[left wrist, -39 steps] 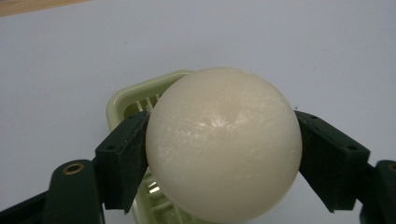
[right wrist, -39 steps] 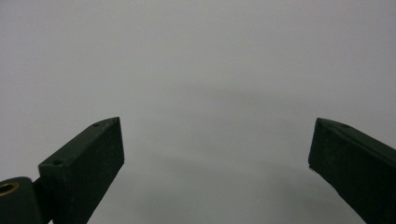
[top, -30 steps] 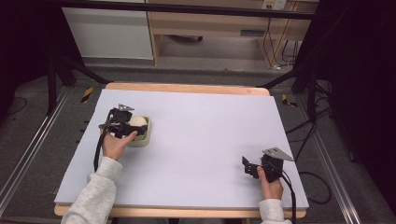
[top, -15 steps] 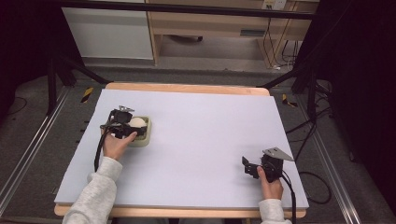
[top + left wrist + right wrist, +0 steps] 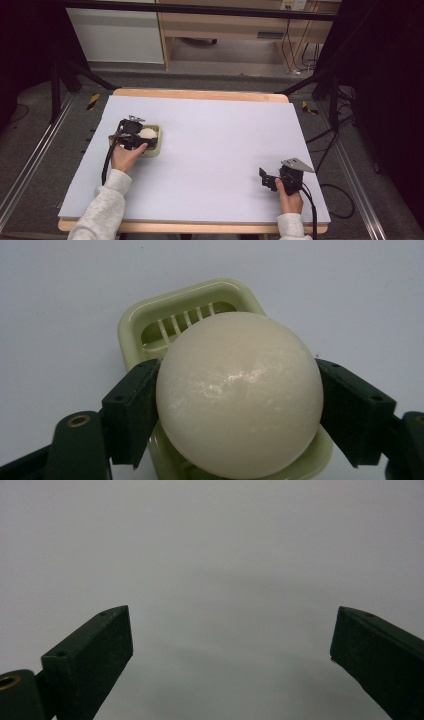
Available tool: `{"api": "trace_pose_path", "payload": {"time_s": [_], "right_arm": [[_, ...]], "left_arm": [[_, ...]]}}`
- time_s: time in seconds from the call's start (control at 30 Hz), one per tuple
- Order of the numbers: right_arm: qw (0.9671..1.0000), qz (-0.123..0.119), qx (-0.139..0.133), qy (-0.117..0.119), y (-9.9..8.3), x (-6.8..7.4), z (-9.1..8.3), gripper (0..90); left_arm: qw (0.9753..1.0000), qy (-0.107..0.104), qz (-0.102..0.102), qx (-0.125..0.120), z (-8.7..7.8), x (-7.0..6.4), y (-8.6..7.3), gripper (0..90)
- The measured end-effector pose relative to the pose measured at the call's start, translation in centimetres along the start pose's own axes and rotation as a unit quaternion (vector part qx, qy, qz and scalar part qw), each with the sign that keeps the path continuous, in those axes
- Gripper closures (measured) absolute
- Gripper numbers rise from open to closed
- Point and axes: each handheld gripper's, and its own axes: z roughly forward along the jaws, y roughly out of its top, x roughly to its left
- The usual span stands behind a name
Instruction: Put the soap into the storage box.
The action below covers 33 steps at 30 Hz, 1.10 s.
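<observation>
A smooth white egg (image 5: 239, 395) sits between the two black jaws of my left gripper (image 5: 239, 412), which press on both of its sides. Under it lies a pale green egg slicer tray (image 5: 150, 320) with slots in its floor; whether the egg rests in it or hangs just above I cannot tell. In the high view the left gripper (image 5: 136, 137) holds the egg (image 5: 148, 133) over the tray (image 5: 155, 145) at the table's left. My right gripper (image 5: 266, 179) is near the front right of the table, jaws wide apart with nothing between them (image 5: 232, 650).
The table (image 5: 215, 130) has a plain white top with a wooden rim. Cables trail from both grippers toward the front edge. Metal rails and dark floor flank the table; a shelf unit stands behind it.
The left gripper with the egg has shifted very slightly over the tray. The right gripper has stayed where it was.
</observation>
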Motion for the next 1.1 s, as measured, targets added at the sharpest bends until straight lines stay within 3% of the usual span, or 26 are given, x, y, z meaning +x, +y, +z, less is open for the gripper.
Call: {"api": "trace_pose_path", "payload": {"time_s": [0.63,0.7,0.87,1.1], "right_arm": [[1.0000,0.002,0.001,0.000,0.0,0.0,0.0,3.8],[1.0000,0.002,0.000,0.000,0.0,0.1,0.0,3.8],[1.0000,0.002,0.001,0.000,0.0,0.1,0.0,3.8],[1.0000,0.001,0.001,-0.001,0.0,0.1,0.0,3.8]], "left_arm": [[0.9999,0.005,0.005,0.010,0.3,0.0,-0.2,22.7],[0.9999,0.010,0.006,0.004,0.1,0.0,-0.2,22.3],[0.9996,0.000,0.001,-0.029,-1.3,0.1,0.0,24.5],[0.9993,-0.008,0.004,-0.035,-2.2,-0.5,-0.1,21.3]]}}
